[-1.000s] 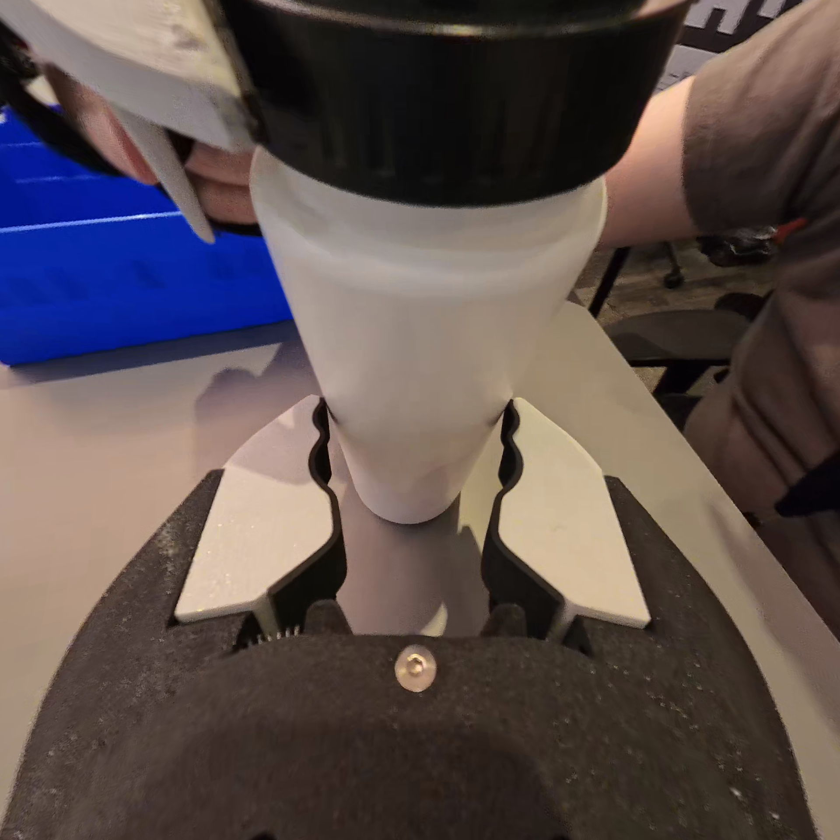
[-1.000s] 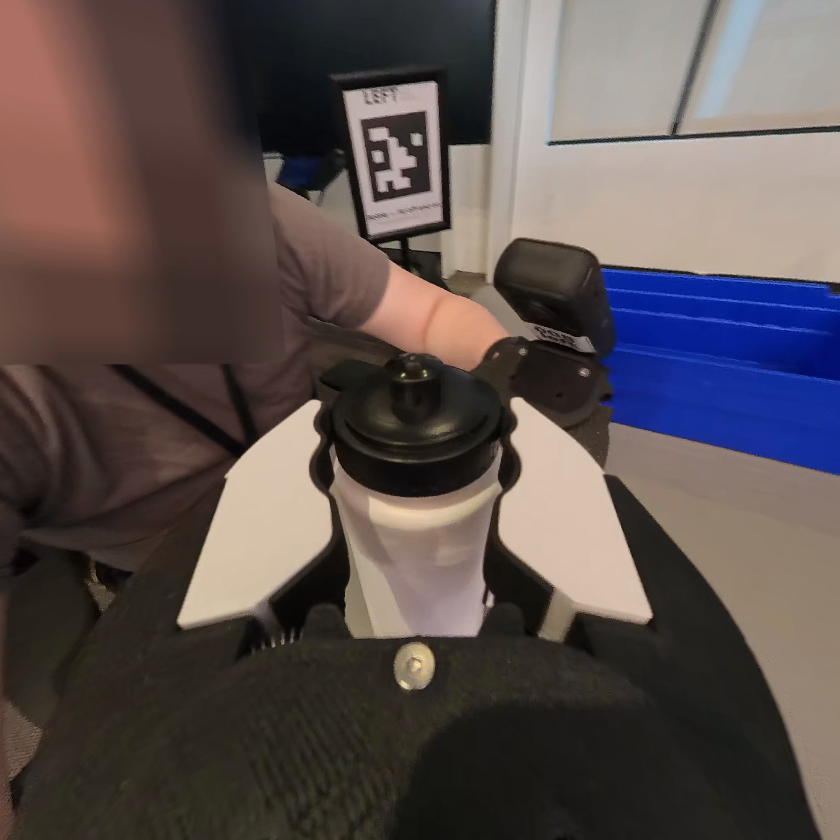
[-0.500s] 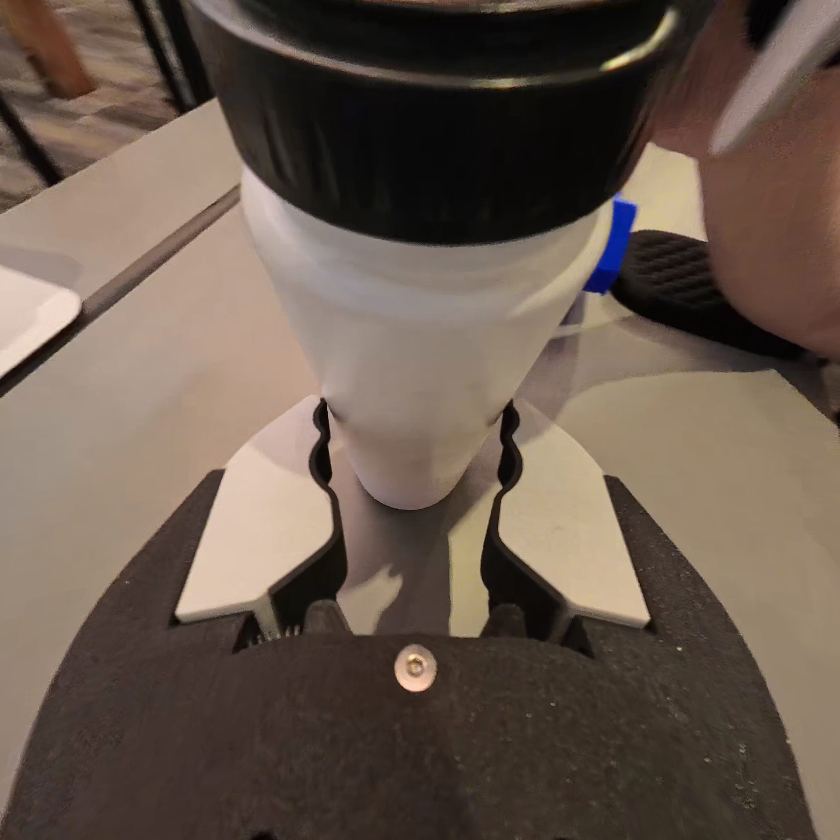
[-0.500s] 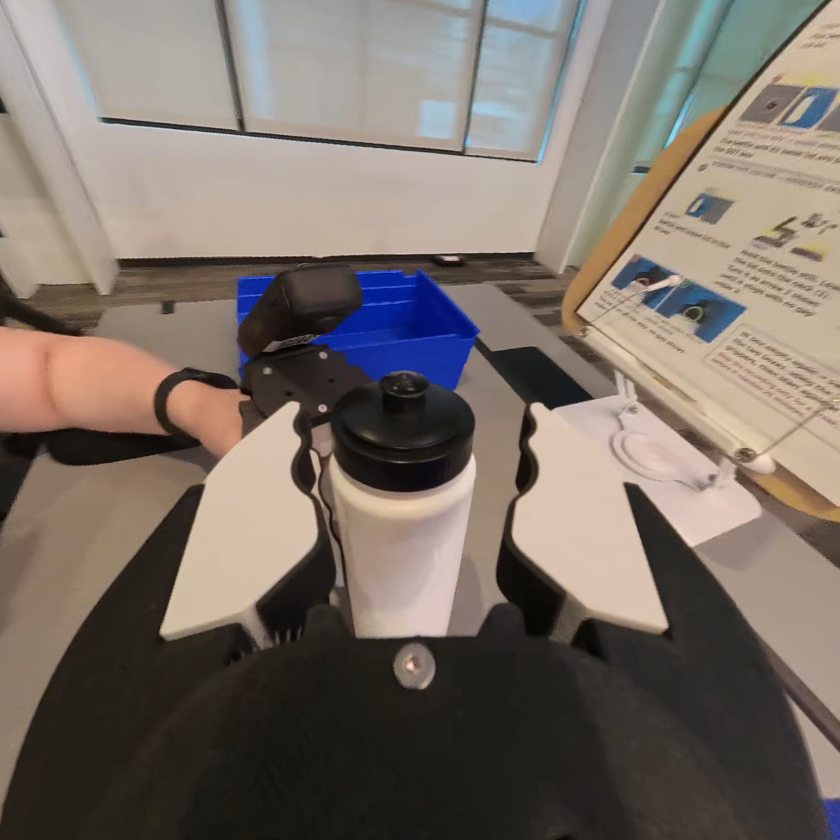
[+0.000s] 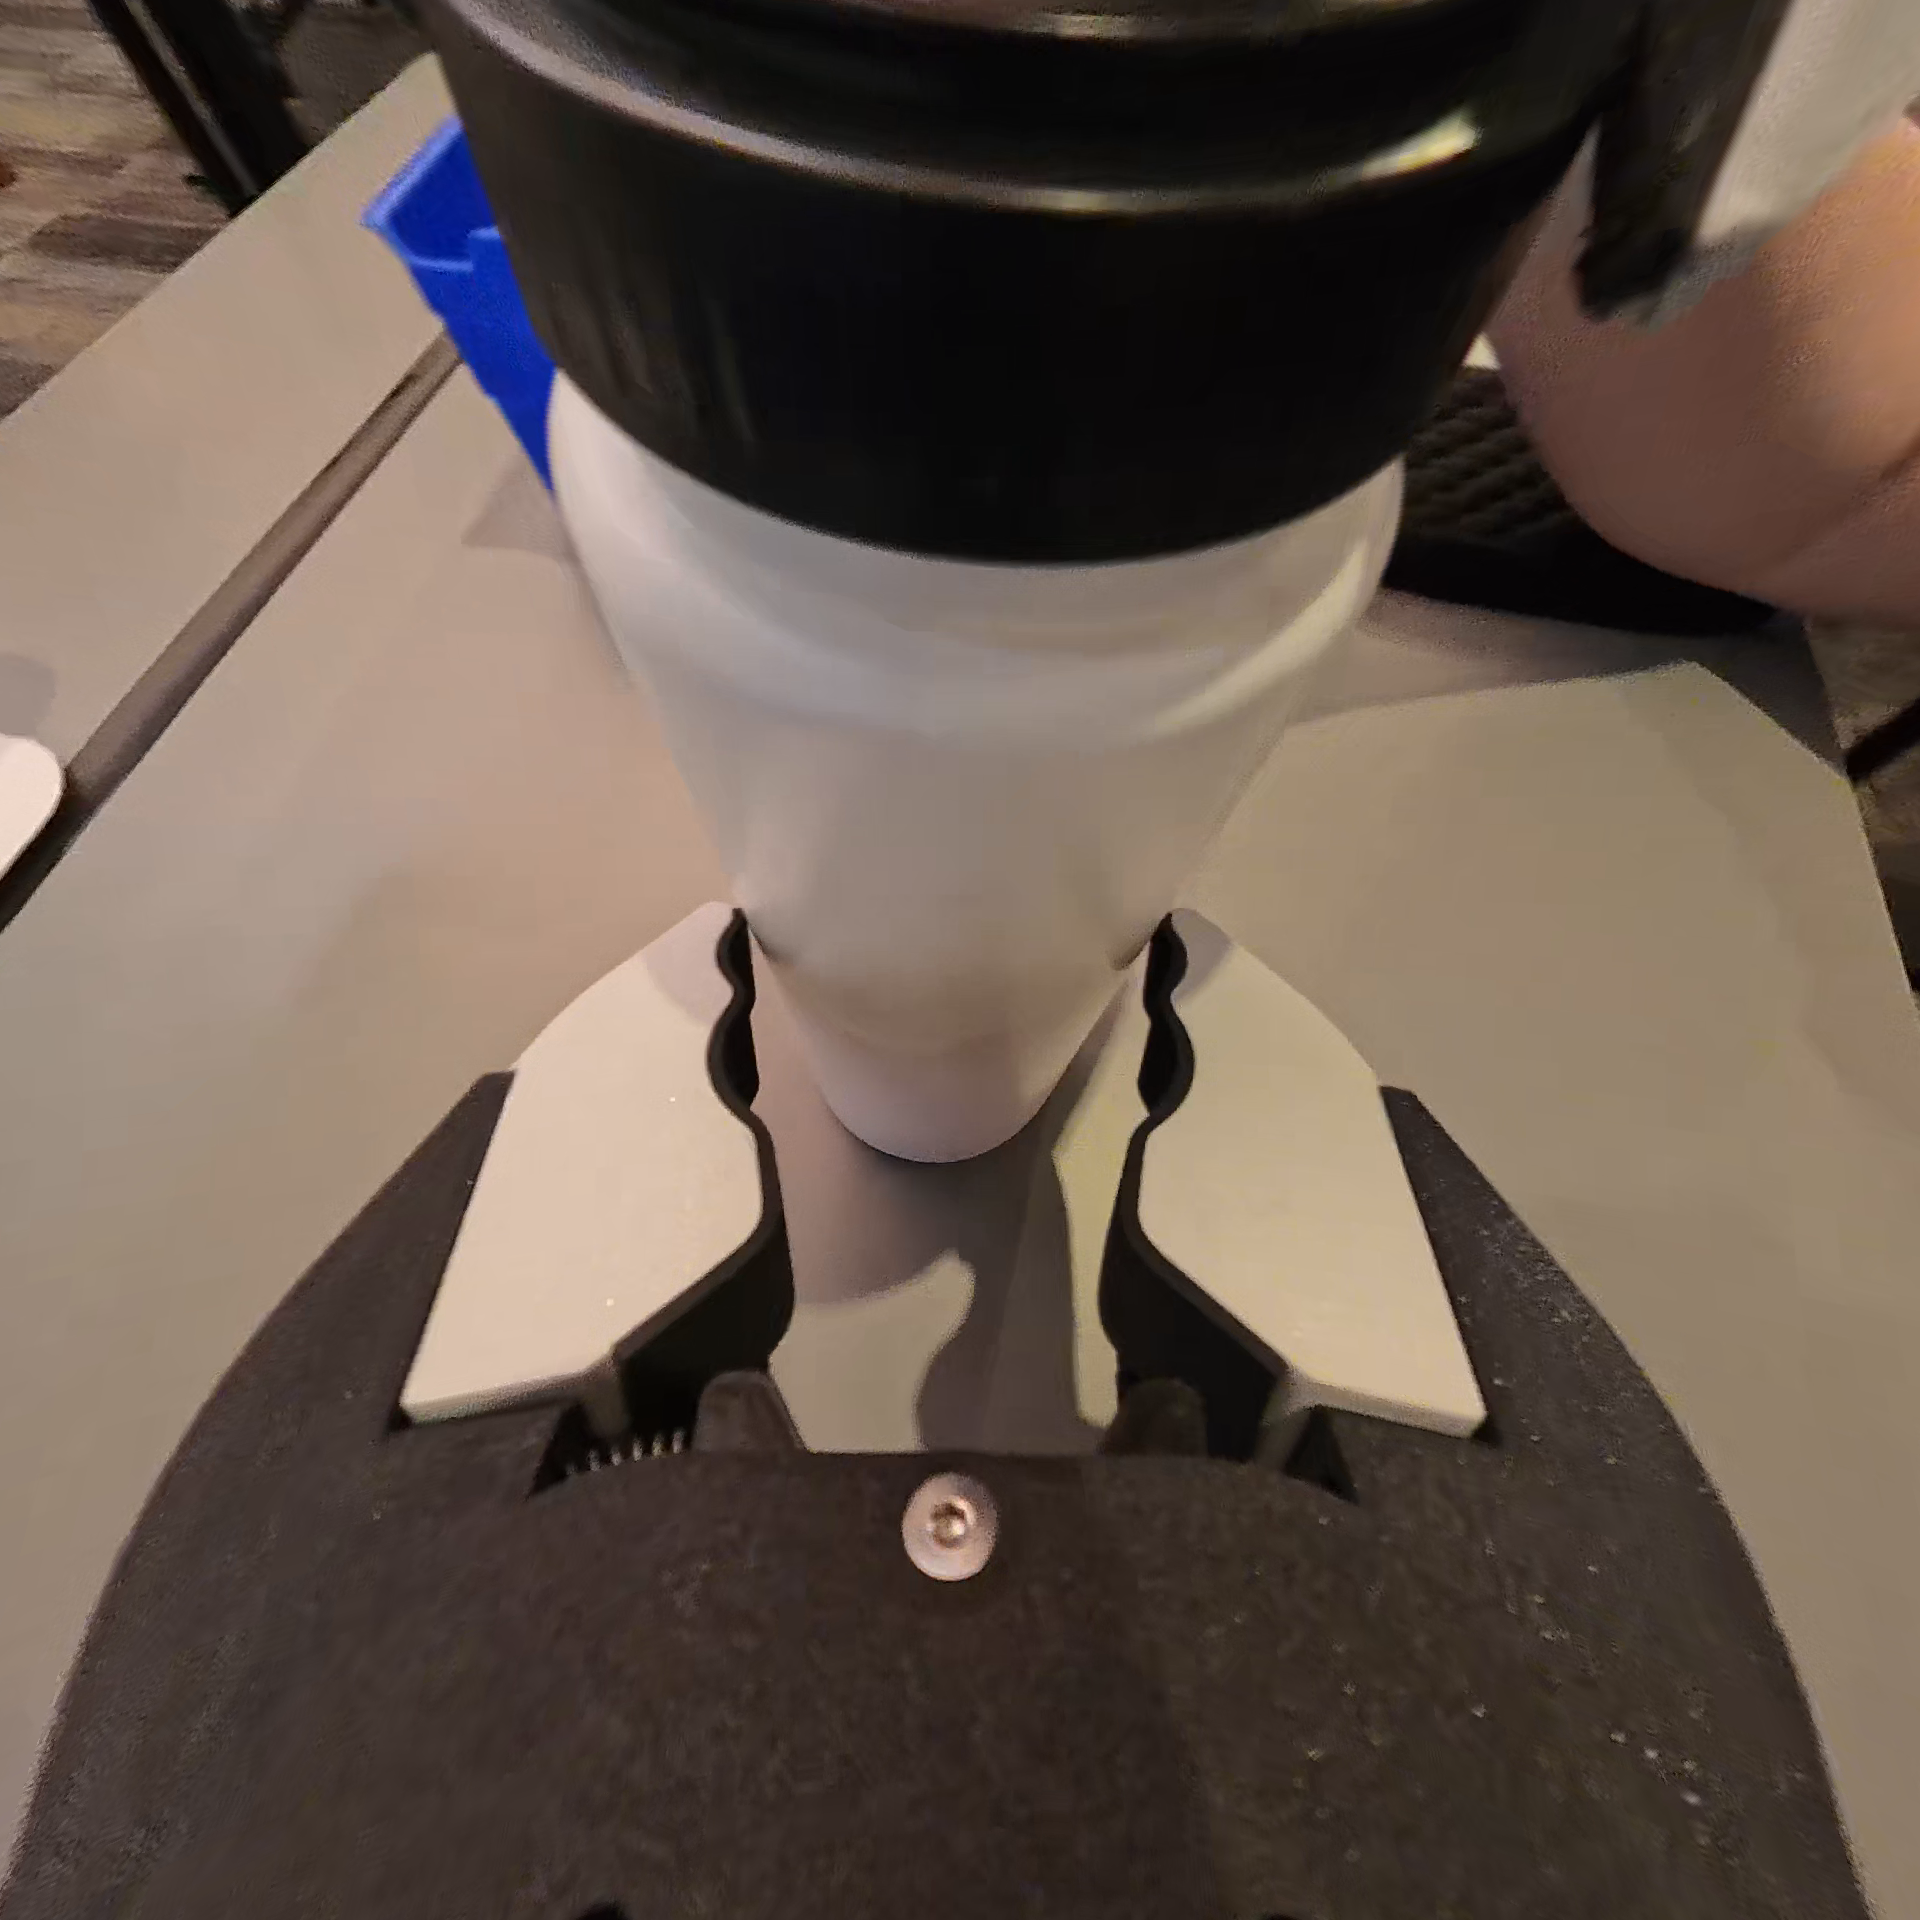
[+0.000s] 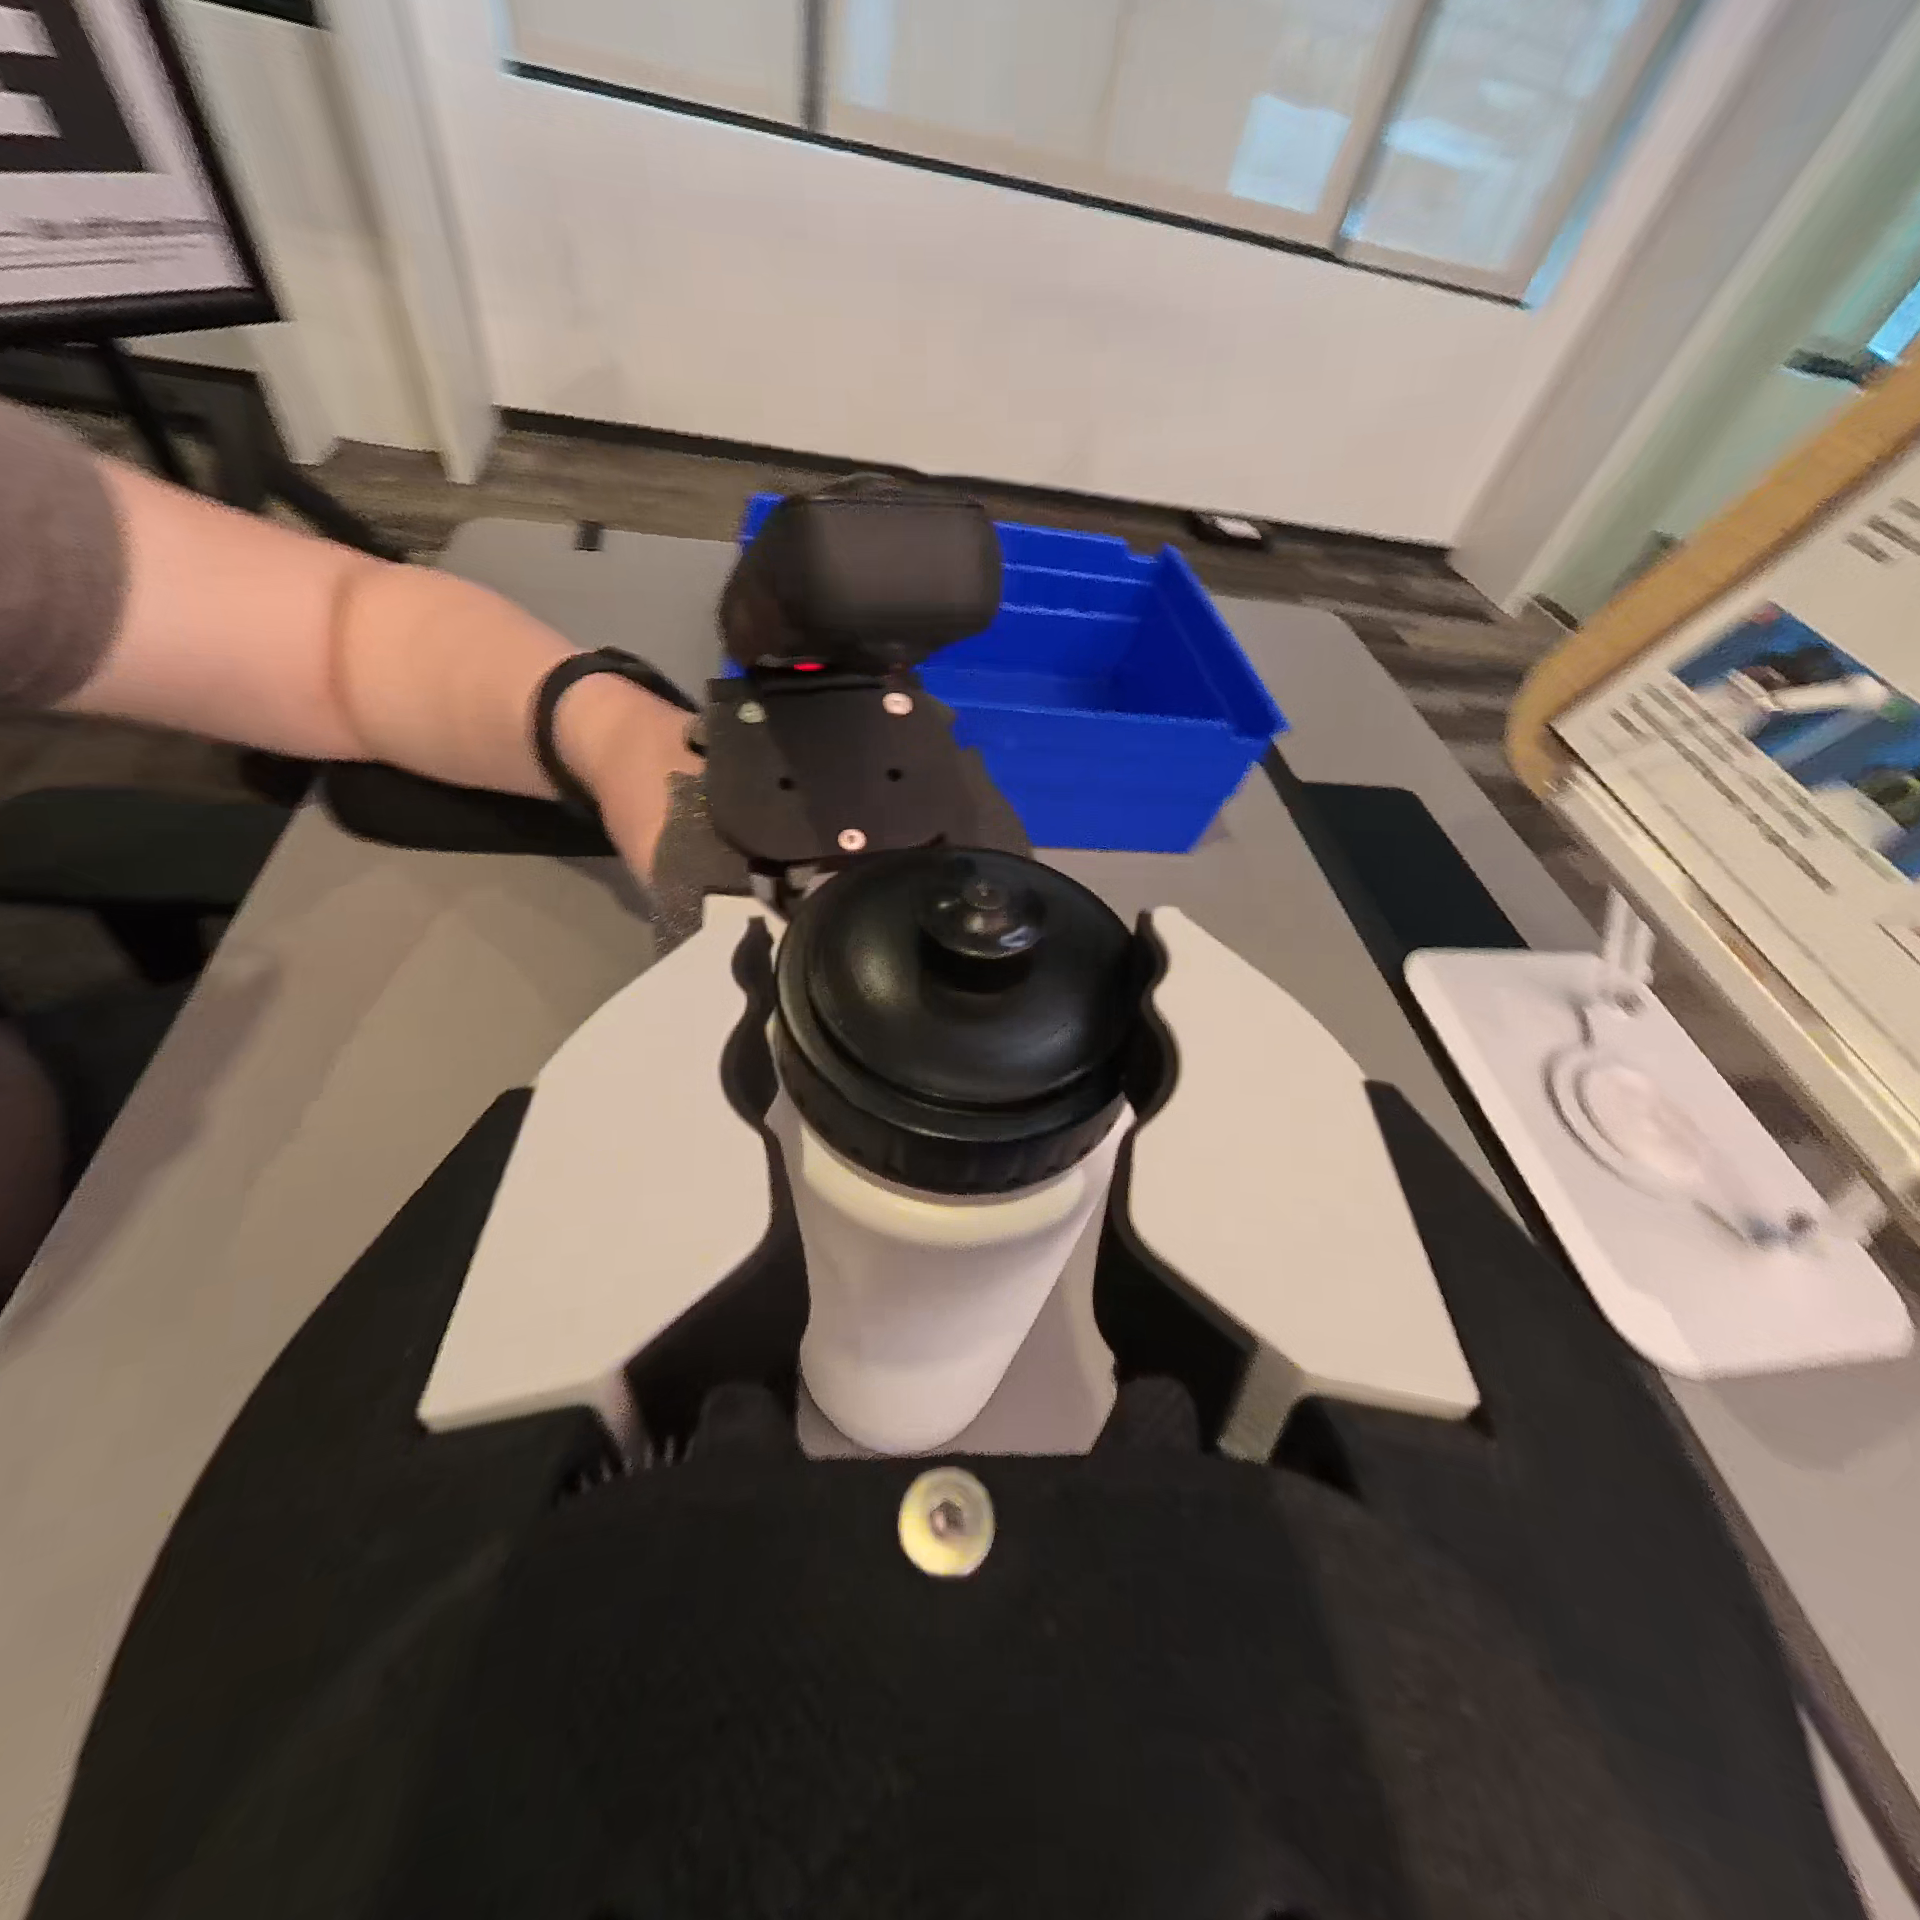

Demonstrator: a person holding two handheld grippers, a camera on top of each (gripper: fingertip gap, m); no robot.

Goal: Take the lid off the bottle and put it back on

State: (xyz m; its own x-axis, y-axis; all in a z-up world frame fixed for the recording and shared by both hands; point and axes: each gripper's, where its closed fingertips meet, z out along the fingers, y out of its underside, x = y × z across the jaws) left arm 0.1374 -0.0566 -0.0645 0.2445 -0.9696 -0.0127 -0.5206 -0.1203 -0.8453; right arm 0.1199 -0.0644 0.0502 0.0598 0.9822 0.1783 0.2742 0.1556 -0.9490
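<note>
A white bottle (image 5: pixel 966 821) with a black screw lid (image 5: pixel 987 343) stands on the grey table (image 5: pixel 312 935). My left gripper (image 5: pixel 951 935) is shut on the bottle's lower body, one finger on each side. In the right wrist view my right gripper (image 6: pixel 951 935) is closed around the black lid (image 6: pixel 951 1039), both fingers against its rim. The white bottle body (image 6: pixel 914 1309) shows below the lid. The left gripper's black body (image 6: pixel 831 748) and the hand holding it sit just behind the bottle. One finger of the right gripper (image 5: pixel 1673 166) shows at the top right of the left wrist view.
A blue bin (image 6: pixel 1101 707) stands on the table behind the bottle. A white base plate (image 6: pixel 1642 1174) and a tilted instruction board (image 6: pixel 1766 810) are to the right. A black pad (image 6: pixel 1392 862) lies beside them. A person's forearm (image 6: pixel 312 644) reaches in from the left.
My right gripper let go of the lid, opened wide and swung round, and has now shut on the lid again. My left gripper has kept its hold on the bottle.
</note>
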